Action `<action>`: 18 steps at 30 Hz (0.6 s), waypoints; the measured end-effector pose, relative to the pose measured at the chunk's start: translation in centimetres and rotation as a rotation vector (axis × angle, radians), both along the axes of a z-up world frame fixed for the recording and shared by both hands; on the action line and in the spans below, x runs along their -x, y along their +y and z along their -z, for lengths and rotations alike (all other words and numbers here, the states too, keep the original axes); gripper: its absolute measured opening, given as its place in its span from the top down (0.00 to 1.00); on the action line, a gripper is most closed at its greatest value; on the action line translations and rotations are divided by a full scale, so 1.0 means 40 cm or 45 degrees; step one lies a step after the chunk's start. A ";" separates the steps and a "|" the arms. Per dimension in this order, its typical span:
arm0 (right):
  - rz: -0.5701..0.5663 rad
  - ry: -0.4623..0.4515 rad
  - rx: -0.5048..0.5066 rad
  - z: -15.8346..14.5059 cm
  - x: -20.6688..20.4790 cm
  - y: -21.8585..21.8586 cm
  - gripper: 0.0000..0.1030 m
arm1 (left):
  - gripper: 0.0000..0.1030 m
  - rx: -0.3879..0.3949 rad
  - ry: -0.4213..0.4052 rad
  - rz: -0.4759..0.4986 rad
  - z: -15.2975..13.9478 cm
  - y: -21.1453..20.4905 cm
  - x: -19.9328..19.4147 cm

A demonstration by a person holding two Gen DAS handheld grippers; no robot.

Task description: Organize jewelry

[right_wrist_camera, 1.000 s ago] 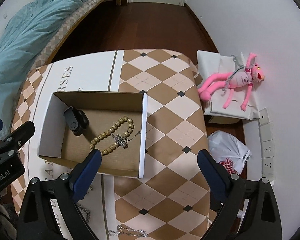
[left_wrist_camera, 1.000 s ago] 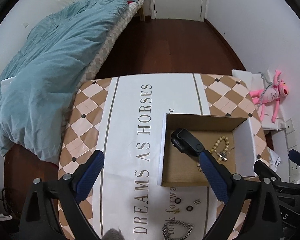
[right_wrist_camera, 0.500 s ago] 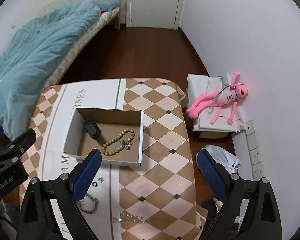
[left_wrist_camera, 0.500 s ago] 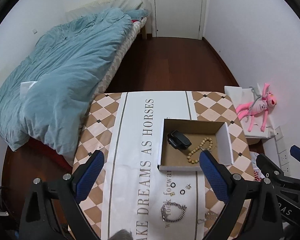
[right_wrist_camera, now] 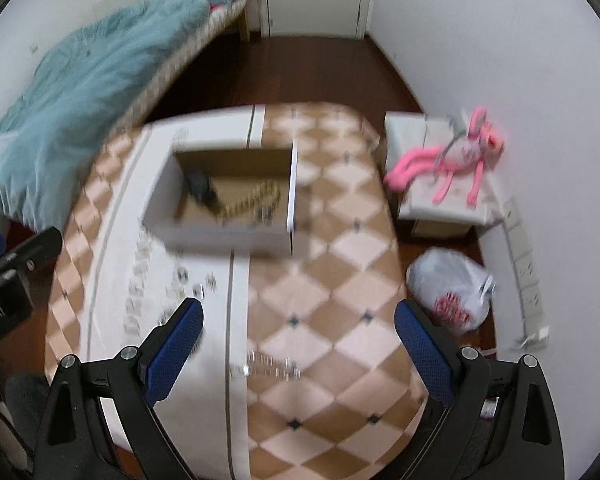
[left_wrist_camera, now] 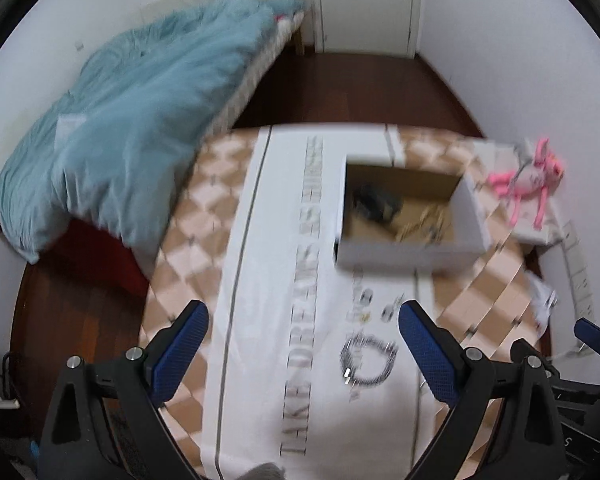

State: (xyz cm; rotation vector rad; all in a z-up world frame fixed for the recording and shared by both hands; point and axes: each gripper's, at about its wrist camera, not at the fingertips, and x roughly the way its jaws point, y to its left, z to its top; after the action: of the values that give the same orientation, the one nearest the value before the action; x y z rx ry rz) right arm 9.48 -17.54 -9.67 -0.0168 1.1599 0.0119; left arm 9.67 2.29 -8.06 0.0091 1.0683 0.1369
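A cardboard box (left_wrist_camera: 404, 258) (right_wrist_camera: 220, 236) stands on the checkered table and holds a black item (left_wrist_camera: 374, 200) (right_wrist_camera: 200, 188) and a beaded bracelet (left_wrist_camera: 420, 226) (right_wrist_camera: 256, 200). On the cloth in front of it lie small rings (left_wrist_camera: 366, 298) (right_wrist_camera: 184, 274), a silver chain bracelet (left_wrist_camera: 366, 356) and a thin silver chain (right_wrist_camera: 268, 368). My left gripper (left_wrist_camera: 304, 352) is open and empty, above the cloth just left of the chain bracelet. My right gripper (right_wrist_camera: 300, 346) is open and empty, above the thin chain. Both views are blurred.
A bed with a blue duvet (left_wrist_camera: 120, 120) (right_wrist_camera: 72, 92) borders the table's left side. A pink plush toy (left_wrist_camera: 528, 180) (right_wrist_camera: 452, 160) lies on a white box at right. A white plastic bag (right_wrist_camera: 448, 288) sits on the floor by the wall.
Both grippers pulled up and back from the box, then came down toward the near table. The loose jewelry in front of the box has come into view. Both stayed open.
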 end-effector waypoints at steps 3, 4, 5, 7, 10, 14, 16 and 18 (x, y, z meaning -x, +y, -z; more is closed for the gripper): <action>0.014 0.076 -0.015 0.094 0.025 -0.011 0.05 | 0.06 -0.015 0.084 -0.003 0.091 -0.001 0.013; 0.019 0.091 -0.022 0.117 0.030 -0.016 0.05 | 0.06 -0.014 0.100 0.000 0.110 -0.003 0.016; 0.029 0.113 -0.029 0.151 0.037 -0.021 0.05 | 0.06 -0.013 0.124 0.005 0.141 -0.004 0.017; 0.045 0.144 -0.044 0.198 0.046 -0.028 0.05 | 0.07 -0.007 0.161 0.006 0.185 -0.005 0.018; 0.059 0.168 -0.052 0.249 0.055 -0.029 0.05 | 0.09 0.037 0.212 0.012 0.241 -0.005 0.014; 0.086 0.190 -0.053 0.298 0.062 -0.033 0.06 | 0.17 0.096 0.254 0.029 0.291 -0.018 0.004; 0.097 0.190 -0.048 0.313 0.066 -0.034 0.11 | 0.23 0.101 0.262 0.035 0.305 -0.026 -0.001; 0.102 0.196 -0.048 0.324 0.067 -0.035 0.27 | 0.40 0.101 0.265 0.058 0.319 -0.039 -0.005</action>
State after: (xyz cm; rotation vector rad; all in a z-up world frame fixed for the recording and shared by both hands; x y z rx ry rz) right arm 6.78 -18.92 -22.61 0.0650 1.3130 -0.0362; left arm 9.87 0.73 -20.83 -0.0246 1.2799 0.0531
